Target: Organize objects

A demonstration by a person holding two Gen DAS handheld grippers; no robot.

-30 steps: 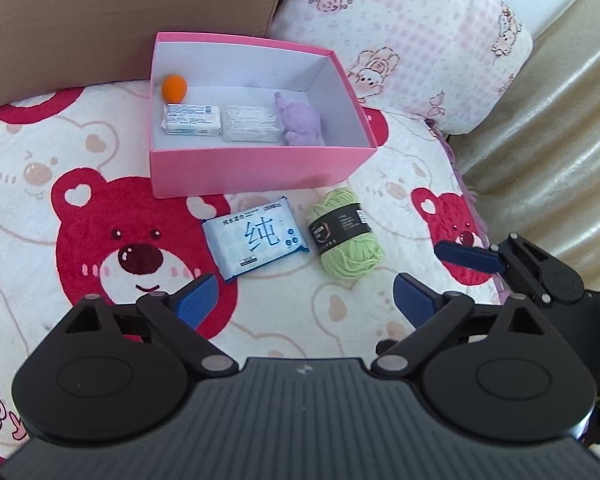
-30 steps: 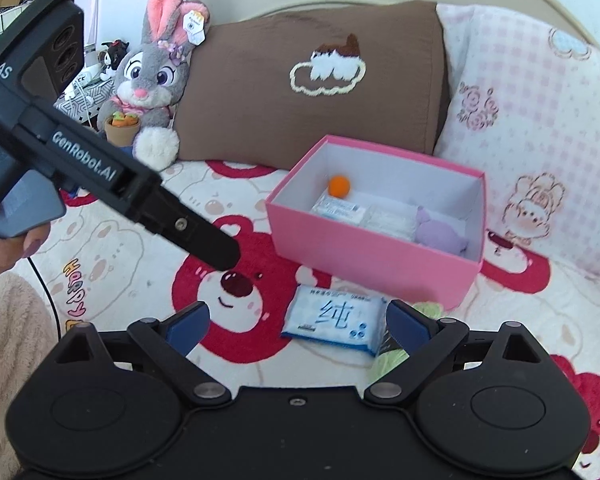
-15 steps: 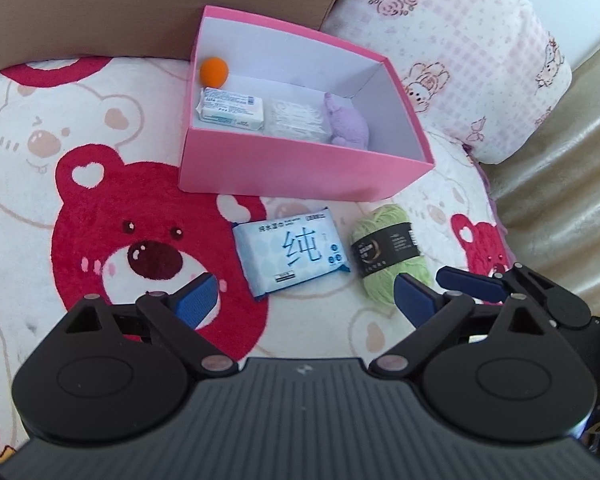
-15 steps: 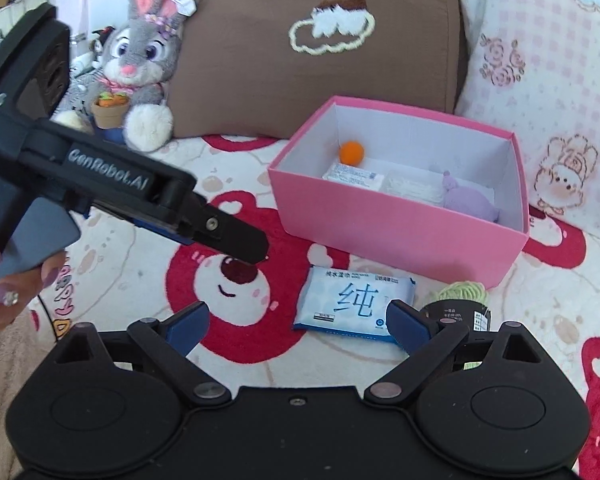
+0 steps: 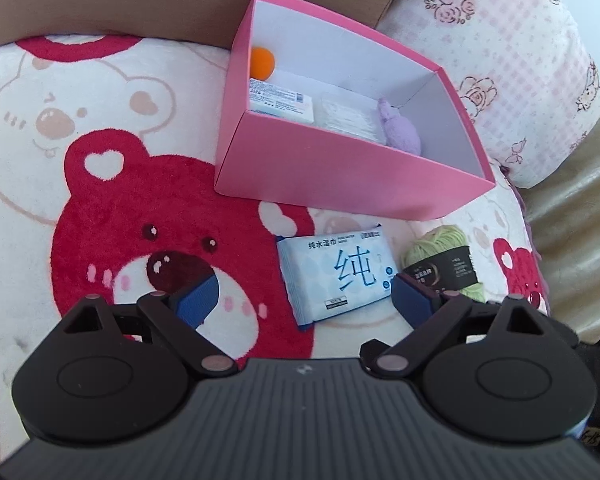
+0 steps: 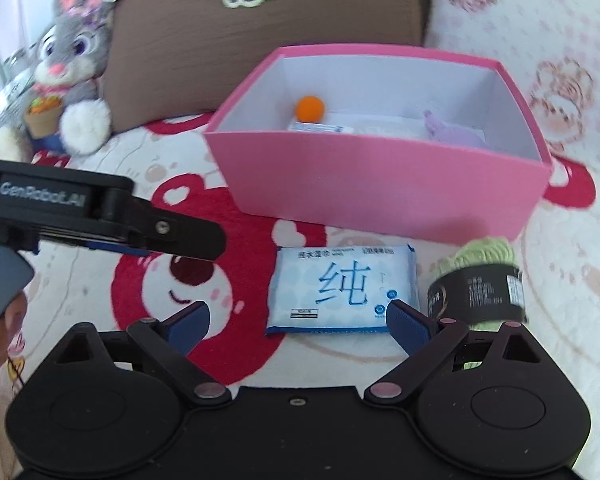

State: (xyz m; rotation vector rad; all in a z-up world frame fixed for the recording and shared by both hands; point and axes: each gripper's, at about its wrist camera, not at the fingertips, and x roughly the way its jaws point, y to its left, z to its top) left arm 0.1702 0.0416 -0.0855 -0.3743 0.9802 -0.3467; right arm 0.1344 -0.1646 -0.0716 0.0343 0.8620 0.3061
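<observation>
So far my box (image 5: 340, 176) on the bed holds an orange ball (image 5: 262, 62), two packets and a purple toy (image 5: 400, 136). Wipes (image 5: 336, 272) and yarn (image 5: 440, 264) lie outside, just before it. Both grippers, left (image 5: 304, 300) and right (image 6: 296, 320), gape empty above them.

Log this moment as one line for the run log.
left hand-held gripper: open, empty | right hand-held gripper: open, empty | wet wipes pack, green yarn: outside pink box
</observation>
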